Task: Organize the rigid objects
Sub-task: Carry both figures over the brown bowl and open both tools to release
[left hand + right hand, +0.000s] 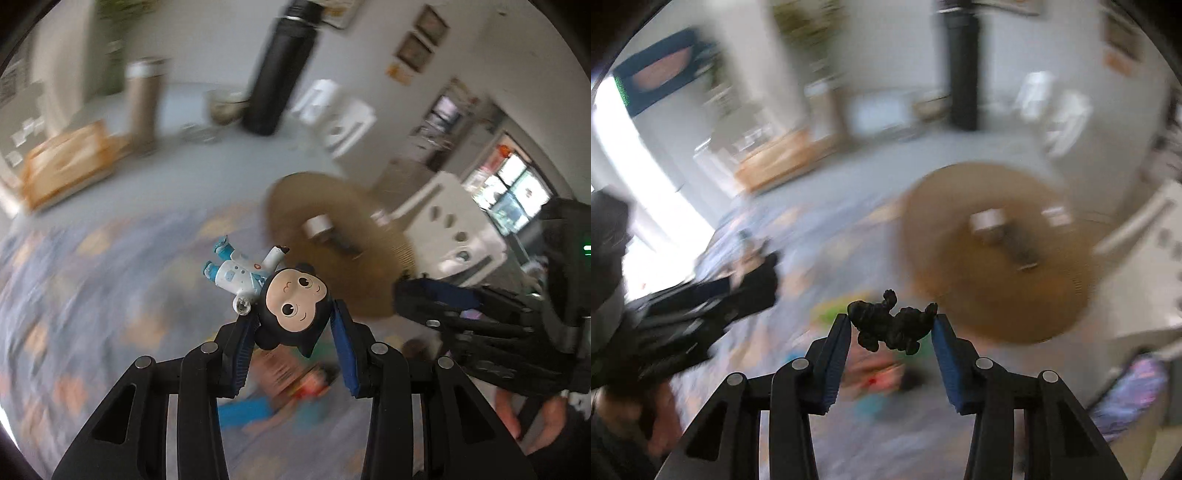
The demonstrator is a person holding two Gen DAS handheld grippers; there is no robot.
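both tongs are loaded, so the coming move turns on where the round woven basket lies from each of them: it sits ahead and off to the right in both wrist views, and in the right wrist view it looms larger and closer, so i'd judge the right hand the nearer one.

the left gripper is clenched on the astronaut figurine by its big dark-haired head, which fills the gap between the blue pads; the white-suited body sticks out forward and to the left, pointing away from the basket, and the whole toy hangs clear of the patterned rug.

the right gripper grips a small knobbly black figurine, its long axis lying crosswise from pad to pad, short of the basket's near rim (what it depicts is too dark to tell). a few small items already lie in the basket, blurred.
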